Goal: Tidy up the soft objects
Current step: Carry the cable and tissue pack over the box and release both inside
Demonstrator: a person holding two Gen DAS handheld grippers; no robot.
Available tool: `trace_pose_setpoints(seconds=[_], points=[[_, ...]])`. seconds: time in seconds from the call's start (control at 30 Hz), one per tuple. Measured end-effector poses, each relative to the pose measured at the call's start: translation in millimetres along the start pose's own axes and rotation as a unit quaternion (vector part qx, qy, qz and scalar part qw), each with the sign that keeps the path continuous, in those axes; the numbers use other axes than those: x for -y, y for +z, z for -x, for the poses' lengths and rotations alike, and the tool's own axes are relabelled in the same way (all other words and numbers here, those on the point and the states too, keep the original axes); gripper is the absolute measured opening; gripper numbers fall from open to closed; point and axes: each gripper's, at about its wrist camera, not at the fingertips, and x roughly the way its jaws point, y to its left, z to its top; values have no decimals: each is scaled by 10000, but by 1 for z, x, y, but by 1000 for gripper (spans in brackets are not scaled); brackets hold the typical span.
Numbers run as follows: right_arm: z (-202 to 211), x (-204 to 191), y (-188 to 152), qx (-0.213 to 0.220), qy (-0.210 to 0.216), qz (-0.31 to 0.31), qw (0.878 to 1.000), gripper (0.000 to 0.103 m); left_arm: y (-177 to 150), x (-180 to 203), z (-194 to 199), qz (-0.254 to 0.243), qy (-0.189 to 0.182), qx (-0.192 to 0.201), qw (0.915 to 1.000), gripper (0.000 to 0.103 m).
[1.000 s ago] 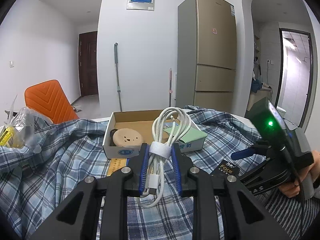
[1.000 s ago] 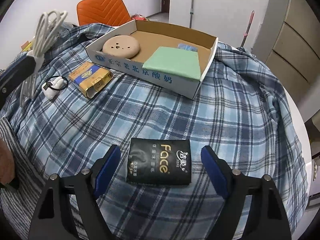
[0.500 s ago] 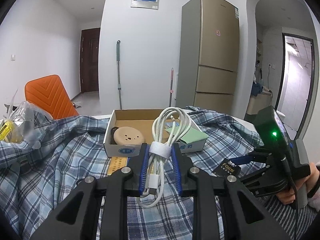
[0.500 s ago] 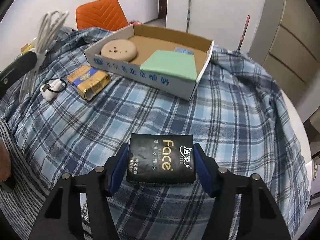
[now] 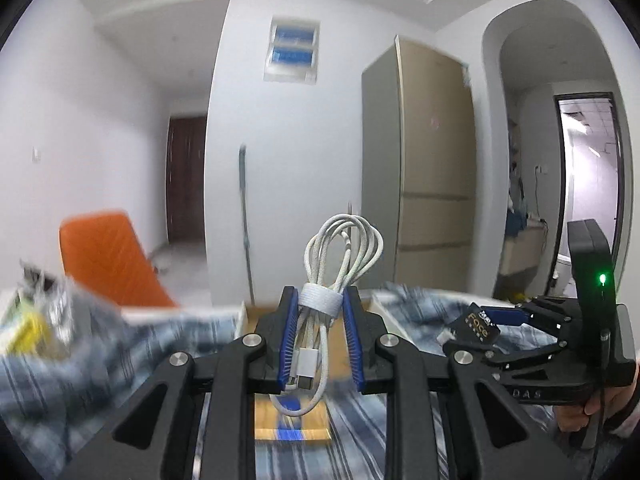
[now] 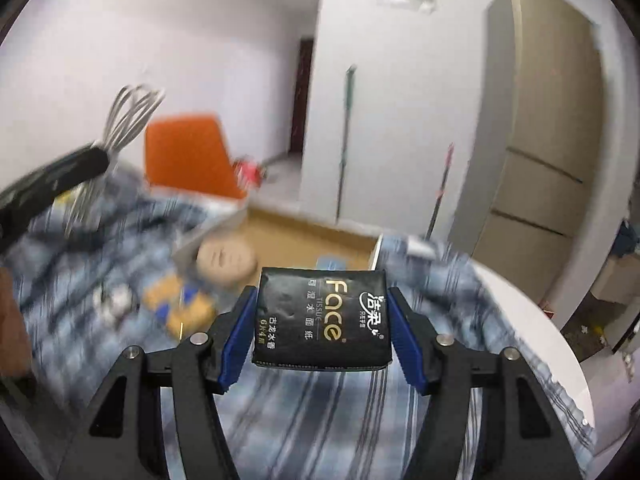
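My left gripper (image 5: 319, 334) is shut on a coiled white cable (image 5: 340, 256) bound with a white strap, held up above the plaid cloth. My right gripper (image 6: 322, 322) is shut on a black "Face" tissue pack (image 6: 322, 318), lifted off the cloth. The open cardboard box (image 6: 304, 236) lies ahead with a round beige pad (image 6: 226, 260) inside. In the left wrist view the right gripper (image 5: 496, 316) with the tissue pack (image 5: 478, 324) is at the right. In the right wrist view the left gripper's fingers (image 6: 68, 172) and the cable (image 6: 128, 120) are at the left.
A blue plaid cloth (image 6: 320, 420) covers the round white table (image 6: 532, 320). A yellow-blue packet (image 6: 180, 306) and a small white object (image 6: 114, 300) lie left of the box. An orange chair (image 5: 104, 256), a fridge (image 5: 424, 184) and a mop stand behind.
My right gripper closed on the tissue pack and lifted it off the cloth. Both grippers have tilted upward and the views are blurred by motion. The left still holds the cable.
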Motion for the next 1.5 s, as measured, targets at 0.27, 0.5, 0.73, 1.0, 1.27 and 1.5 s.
trace_pose_setpoints(seconds=[0.27, 0.5, 0.73, 1.0, 1.27, 1.5], points=[[-35, 0, 39, 1138, -305, -172, 9929, 62, 11, 3, -37, -248, 56, 677, 9974, 24], [-67, -1, 46, 1666, -632, -333, 9834, 62, -2, -1, -91, -155, 148, 765, 9968, 24], [-94, 16, 32, 1693, -441, -800, 9813, 62, -17, -17, -132, -69, 459, 713, 9964, 24], [-106, 11, 25, 1536, -266, -715, 9852, 62, -29, -28, -147, 84, 477, 589, 9971, 24], [-138, 17, 31, 784, -202, -772, 9937, 62, -30, -44, -162, 375, 480, 191, 9980, 24], [-138, 11, 32, 796, -170, -601, 9949, 62, -34, -55, -186, 563, 298, -351, 9974, 24]])
